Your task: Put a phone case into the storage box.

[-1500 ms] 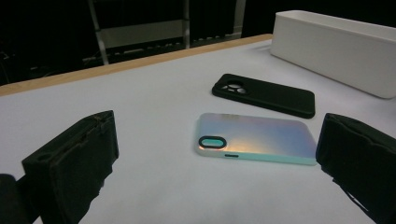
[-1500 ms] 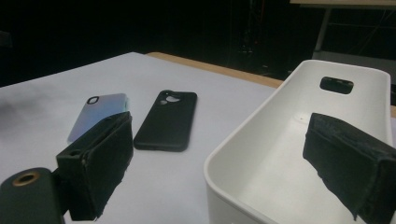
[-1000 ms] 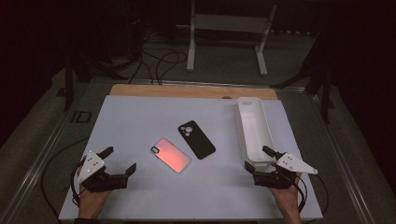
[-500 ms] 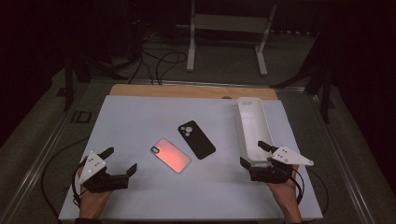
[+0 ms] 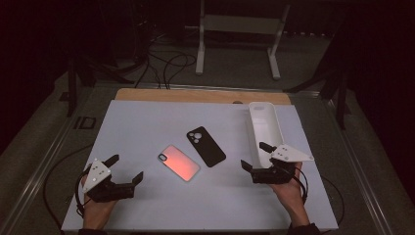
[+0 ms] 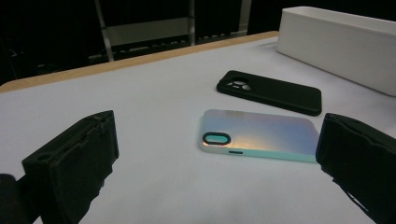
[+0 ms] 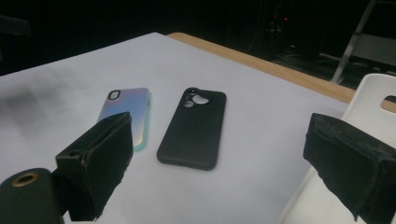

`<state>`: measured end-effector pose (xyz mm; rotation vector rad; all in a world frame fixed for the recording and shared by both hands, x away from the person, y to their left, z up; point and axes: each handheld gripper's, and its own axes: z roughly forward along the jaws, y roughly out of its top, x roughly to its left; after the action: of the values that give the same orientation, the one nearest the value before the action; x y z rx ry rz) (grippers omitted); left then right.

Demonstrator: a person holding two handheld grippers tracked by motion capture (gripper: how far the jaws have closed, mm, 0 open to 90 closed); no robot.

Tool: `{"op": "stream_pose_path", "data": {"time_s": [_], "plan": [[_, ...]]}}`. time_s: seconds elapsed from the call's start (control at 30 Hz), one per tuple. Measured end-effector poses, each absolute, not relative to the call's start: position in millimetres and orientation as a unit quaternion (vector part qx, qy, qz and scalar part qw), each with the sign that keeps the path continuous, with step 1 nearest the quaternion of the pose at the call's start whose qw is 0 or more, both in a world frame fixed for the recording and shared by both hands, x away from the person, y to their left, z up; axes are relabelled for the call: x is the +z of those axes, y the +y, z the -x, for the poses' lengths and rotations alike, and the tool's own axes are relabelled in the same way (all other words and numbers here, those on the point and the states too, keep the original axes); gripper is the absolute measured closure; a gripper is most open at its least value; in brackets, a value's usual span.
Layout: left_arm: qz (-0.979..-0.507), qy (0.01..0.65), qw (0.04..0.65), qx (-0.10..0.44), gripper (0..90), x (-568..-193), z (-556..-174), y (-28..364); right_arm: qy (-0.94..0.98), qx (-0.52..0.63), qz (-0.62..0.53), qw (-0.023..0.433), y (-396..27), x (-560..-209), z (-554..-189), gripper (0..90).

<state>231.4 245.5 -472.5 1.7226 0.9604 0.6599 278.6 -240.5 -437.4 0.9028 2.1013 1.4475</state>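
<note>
White tabletop (image 5: 147, 122) carries everything. We hold the right gripper (image 5: 256, 159) and left gripper (image 5: 128, 169) agape, empty; nothing is moved yet. Left of the white tray (image 5: 265, 125), the black case (image 5: 206, 146) and iridescent case (image 5: 178, 162) lie untouched.

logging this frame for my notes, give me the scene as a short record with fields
surface: white table mat over a wooden board
left gripper: open, holding nothing, low over the mat near the front left
right gripper: open, holding nothing, beside the tray's near end
iridescent phone case: flat, back up, mid-mat
black phone case: flat, back up, just right of the iridescent one, apart from it
white tray: long, on the right side of the mat; contents cannot be told
</note>
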Motion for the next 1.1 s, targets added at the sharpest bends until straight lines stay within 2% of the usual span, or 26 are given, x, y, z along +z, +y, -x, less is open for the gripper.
{"op": "stream_pose_path", "data": {"time_s": [1.1], "plan": [[-0.712,0.400,0.509,0.273,0.0,-472.6,-231.0,246.6,0.820,0.459,-0.291,0.178,-161.5,-424.5,-315.7,7.6]]}}
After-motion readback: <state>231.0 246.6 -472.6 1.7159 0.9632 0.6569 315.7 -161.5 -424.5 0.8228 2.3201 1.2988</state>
